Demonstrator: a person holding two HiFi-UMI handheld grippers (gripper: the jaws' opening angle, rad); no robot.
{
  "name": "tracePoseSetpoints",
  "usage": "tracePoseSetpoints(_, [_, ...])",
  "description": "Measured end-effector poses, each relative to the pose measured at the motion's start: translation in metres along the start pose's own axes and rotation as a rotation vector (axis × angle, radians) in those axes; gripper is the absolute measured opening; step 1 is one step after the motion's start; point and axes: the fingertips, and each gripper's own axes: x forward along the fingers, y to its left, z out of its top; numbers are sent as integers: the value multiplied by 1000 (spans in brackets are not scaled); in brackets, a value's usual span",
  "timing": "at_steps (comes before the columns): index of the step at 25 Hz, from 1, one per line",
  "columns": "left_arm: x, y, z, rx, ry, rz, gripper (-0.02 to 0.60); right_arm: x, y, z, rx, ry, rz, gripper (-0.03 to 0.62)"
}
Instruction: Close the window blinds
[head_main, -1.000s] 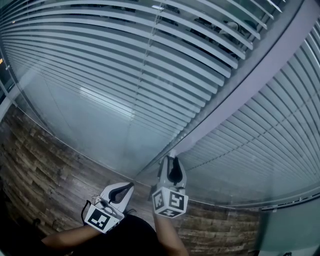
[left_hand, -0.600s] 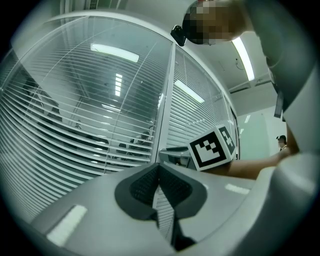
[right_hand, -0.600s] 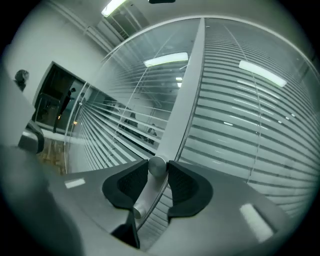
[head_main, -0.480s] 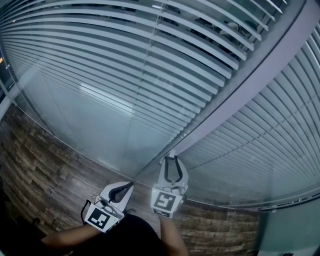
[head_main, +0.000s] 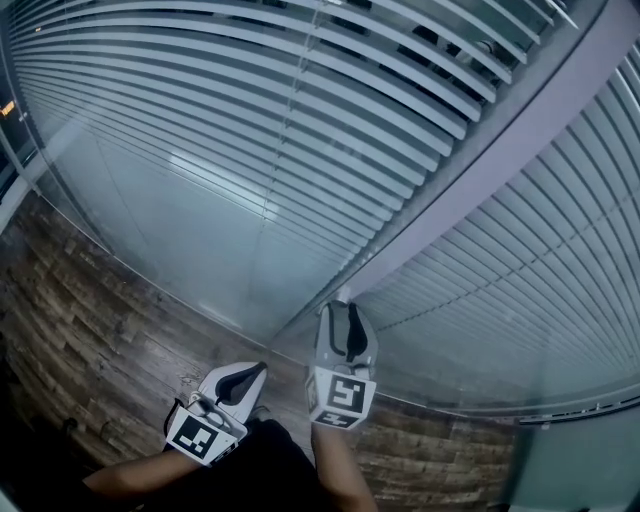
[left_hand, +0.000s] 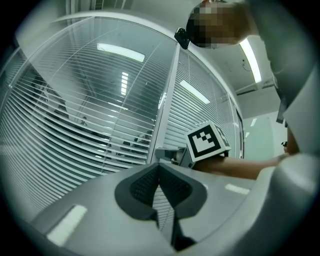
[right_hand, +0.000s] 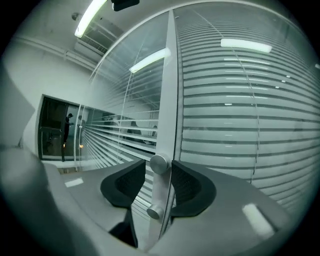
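Right gripper (right_hand: 158, 167): my jaws are opening around the knob (right_hand: 158, 163), lower centre of frame.
Knob: on the upright mullion (right_hand: 167, 90), dead ahead.
Left gripper (left_hand: 160, 172): closed, empty, farther off.
Blinds (right_hand: 240, 115): right of frame, behind glass.

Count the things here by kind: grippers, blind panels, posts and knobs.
Grippers: 2 (left gripper; right gripper, jaws opening with the upper knob between them)
Blind panels: 2 (left panel, right panel)
Post: 1
Knobs: 2 (upper knob, lower knob)
Total: 7
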Motion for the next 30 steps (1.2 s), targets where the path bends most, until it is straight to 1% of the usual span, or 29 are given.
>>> tracePoseSetpoints(3, [-2, -5, 0, 1, -5, 12, -2, 0, 3, 1, 61, -7, 0, 170])
tracePoseSetpoints(6, [2, -5, -1, -14, -9, 0, -2, 5, -2, 3, 96, -16, -33, 159])
tracePoseSetpoints(8, [0, -6, -7, -11, 3, -29, -2, 5, -2, 1, 107, -19, -54, 135])
tracePoseSetpoints(10, [-4, -5, -10, 4, 23, -71, -2, 1, 2, -1, 112, -30, -72, 137])
tracePoseSetpoints(12, [-5, -3, -10, 9, 42, -111, -2, -2, 4, 1, 93, -46, -93, 132])
tracePoseSetpoints(14, [-2, 0, -10, -6, 53, -144, -2, 0, 4, 4, 40, -45, -110, 130])
tracePoseSetpoints(16, [-1, 0, -9, -26, 54, -169, -2, 2, 6, 3, -47, -14, -123, 130])
tracePoseSetpoints(20, [0, 7, -4, -17, 53, -222, -2, 5, 7, 2, -338, 61, -171, 129])
tracePoseSetpoints(21, [-1, 11, -5, -14, 54, -234, -2, 6, 10, 1, -379, 72, -176, 129])
tracePoseSetpoints(22, [-3, 15, -7, -14, 57, -245, -2, 6, 13, -2, -394, 75, -179, 128])
tracePoseSetpoints(25, [-6, 24, -8, -6, 52, -280, -2, 5, 20, -7, -381, 79, -192, 127])
tracePoseSetpoints(27, [-1, 26, -4, 1, 41, -291, -2, 4, 16, -6, -360, 74, -191, 127])
tracePoseSetpoints(28, [4, 28, -2, -1, 32, -288, -2, 5, 12, -7, -332, 72, -187, 130])
tracePoseSetpoints(30, [11, 36, 2, -12, 8, -277, -2, 8, 4, -9, -221, 55, -188, 139])
